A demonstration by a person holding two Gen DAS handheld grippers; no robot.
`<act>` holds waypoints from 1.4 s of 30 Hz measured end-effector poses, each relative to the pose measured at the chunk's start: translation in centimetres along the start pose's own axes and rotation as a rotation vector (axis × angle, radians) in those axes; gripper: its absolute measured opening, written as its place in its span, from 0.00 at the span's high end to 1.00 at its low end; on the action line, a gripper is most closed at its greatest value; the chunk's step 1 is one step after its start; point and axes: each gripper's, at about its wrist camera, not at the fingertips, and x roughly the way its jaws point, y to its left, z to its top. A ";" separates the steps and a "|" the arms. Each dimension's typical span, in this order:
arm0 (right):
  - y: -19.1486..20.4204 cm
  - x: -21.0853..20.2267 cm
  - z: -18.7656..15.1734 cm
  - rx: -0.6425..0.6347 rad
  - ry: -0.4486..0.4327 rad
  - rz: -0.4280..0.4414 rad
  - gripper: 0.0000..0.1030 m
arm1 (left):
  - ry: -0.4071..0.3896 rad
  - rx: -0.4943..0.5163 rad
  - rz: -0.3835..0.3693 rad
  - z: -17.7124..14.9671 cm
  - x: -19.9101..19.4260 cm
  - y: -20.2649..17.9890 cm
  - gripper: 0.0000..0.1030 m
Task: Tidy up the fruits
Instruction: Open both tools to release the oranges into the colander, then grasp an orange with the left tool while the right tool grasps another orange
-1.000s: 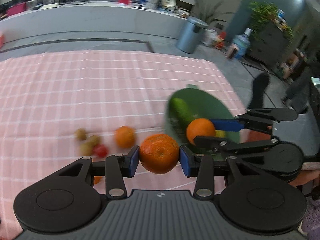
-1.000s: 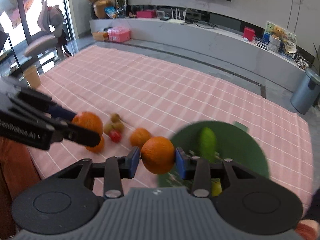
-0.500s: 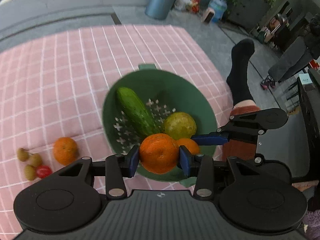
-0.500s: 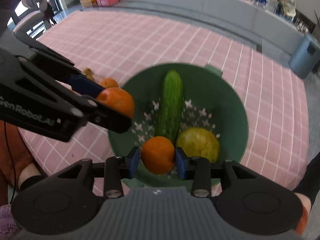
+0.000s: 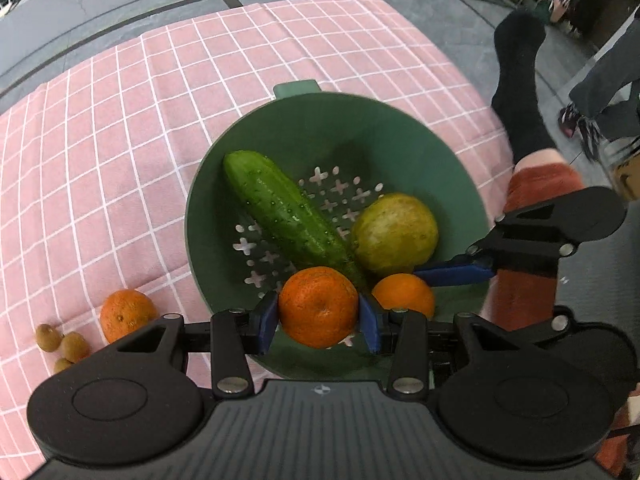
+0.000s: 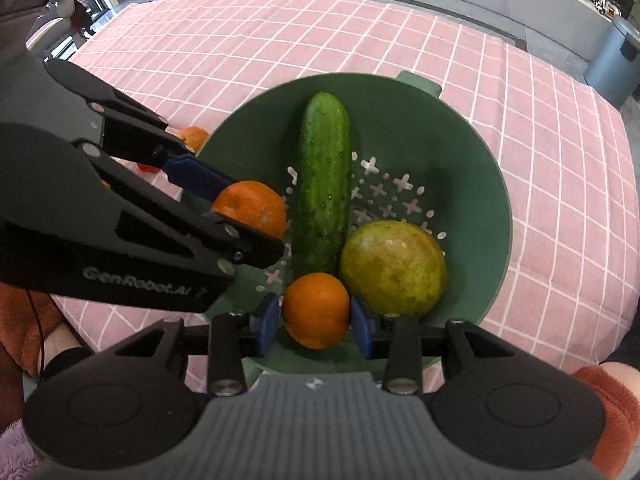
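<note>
My left gripper [image 5: 319, 318] is shut on a deep orange tangerine [image 5: 318, 306] and holds it over the near rim of the green colander [image 5: 312, 120]. My right gripper [image 6: 316, 322] is shut on a smaller orange [image 6: 316, 310], also over the colander [image 6: 472, 152]. A cucumber [image 5: 284, 210] and a yellow-green round fruit [image 5: 394, 234] lie in the colander. The right gripper's orange shows in the left wrist view [image 5: 404, 294]. The left gripper with its tangerine [image 6: 252, 208] shows in the right wrist view.
A loose orange [image 5: 126, 314] and small brown fruits [image 5: 62, 344] lie on the pink checked cloth [image 5: 120, 140] left of the colander. A red fruit [image 6: 146, 168] peeks out behind the left gripper. A person's legs [image 5: 520, 92] stand at the right edge.
Both grippers have carried their oranges from the loose fruit on the cloth over to the colander and now hold them lower, just inside its near rim.
</note>
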 end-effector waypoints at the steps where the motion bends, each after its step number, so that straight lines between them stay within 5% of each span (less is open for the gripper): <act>1: 0.0 0.2 0.0 0.002 0.004 0.001 0.65 | 0.005 0.004 0.009 0.0 0.2 -0.1 0.53; 12: 0.1 0.0 -0.1 -0.001 -0.007 -0.008 0.64 | 0.019 -0.005 0.018 -0.1 0.8 0.0 0.47; 16: 0.3 -0.9 -0.3 0.005 -0.032 -0.023 0.52 | -0.018 -0.030 -0.013 -0.3 -0.4 0.4 0.38; 25: 1.8 -3.1 -0.2 0.013 -0.115 -0.051 0.51 | -0.100 -0.054 -0.013 -1.4 -4.4 1.4 0.38; 42: 9.7 -4.2 2.2 -0.140 -0.354 0.012 0.51 | -0.218 -0.151 0.117 -5.6 -10.7 10.5 0.37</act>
